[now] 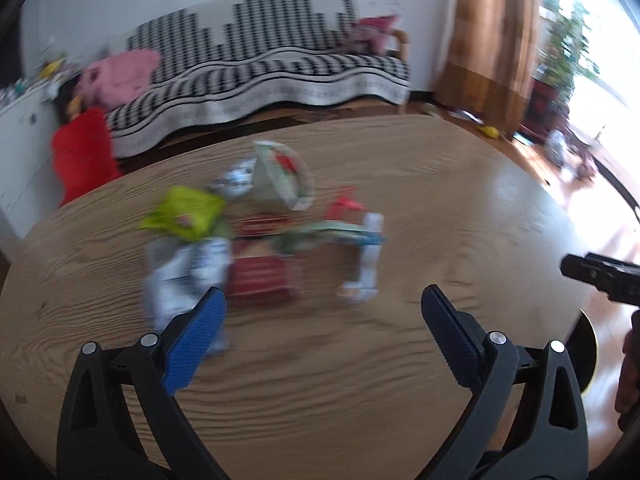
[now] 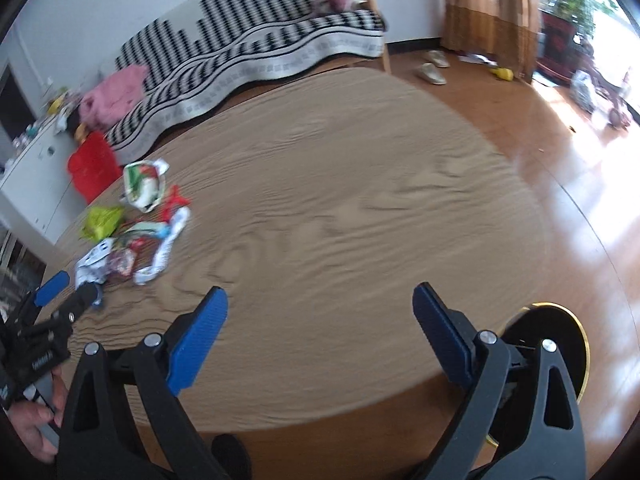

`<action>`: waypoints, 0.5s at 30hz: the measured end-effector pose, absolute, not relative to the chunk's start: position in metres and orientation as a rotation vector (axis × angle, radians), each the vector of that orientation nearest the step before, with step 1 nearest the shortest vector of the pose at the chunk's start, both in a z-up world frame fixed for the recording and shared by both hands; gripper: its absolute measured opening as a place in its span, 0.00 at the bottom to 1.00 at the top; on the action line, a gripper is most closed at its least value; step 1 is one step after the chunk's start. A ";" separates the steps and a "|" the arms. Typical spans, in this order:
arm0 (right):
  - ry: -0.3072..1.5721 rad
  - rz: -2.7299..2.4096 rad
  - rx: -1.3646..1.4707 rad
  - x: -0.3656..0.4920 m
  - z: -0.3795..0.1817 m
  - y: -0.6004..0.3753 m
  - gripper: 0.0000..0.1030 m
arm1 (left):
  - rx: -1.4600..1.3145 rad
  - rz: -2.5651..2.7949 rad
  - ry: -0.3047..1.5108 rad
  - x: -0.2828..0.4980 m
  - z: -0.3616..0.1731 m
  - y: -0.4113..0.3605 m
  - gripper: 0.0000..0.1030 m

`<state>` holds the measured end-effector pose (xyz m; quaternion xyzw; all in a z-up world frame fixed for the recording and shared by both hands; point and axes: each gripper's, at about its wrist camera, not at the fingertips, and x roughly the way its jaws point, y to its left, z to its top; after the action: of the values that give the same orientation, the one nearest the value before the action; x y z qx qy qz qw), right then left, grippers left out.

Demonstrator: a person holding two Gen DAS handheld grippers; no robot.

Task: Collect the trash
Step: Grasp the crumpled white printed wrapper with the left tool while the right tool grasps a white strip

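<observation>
A heap of wrappers lies on the round wooden table [image 1: 440, 184]: a green wrapper [image 1: 188, 210], a white and blue wrapper [image 1: 184, 276], a red packet [image 1: 260, 276], a white strip [image 1: 366, 260] and a crumpled paper cup [image 1: 280, 176]. My left gripper [image 1: 322, 300] is open and empty just in front of the heap. My right gripper [image 2: 320, 300] is open and empty over the table [image 2: 360, 184], far right of the heap [image 2: 132, 220]. The left gripper's fingers [image 2: 52, 288] show at the left of the right wrist view.
A black round bin with a gold rim [image 2: 552, 352] stands on the floor by the table's near right edge. A striped sofa [image 1: 260, 60] is behind the table, with a red cushion [image 1: 82, 152] and a white cabinet [image 1: 24, 148] at the left. Slippers [image 2: 432, 68] lie on the floor.
</observation>
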<state>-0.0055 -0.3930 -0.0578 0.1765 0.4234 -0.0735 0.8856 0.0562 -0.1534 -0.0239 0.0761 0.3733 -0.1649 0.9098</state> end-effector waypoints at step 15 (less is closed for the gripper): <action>0.957 0.013 0.247 0.080 -0.086 -0.270 0.87 | 0.151 -0.227 0.842 0.134 -0.060 -0.075 0.92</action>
<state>0.0797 -0.2704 -0.0858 0.1187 0.4593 0.0064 0.8803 0.1344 -0.0755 -0.0601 0.0728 0.4074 -0.1098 0.9037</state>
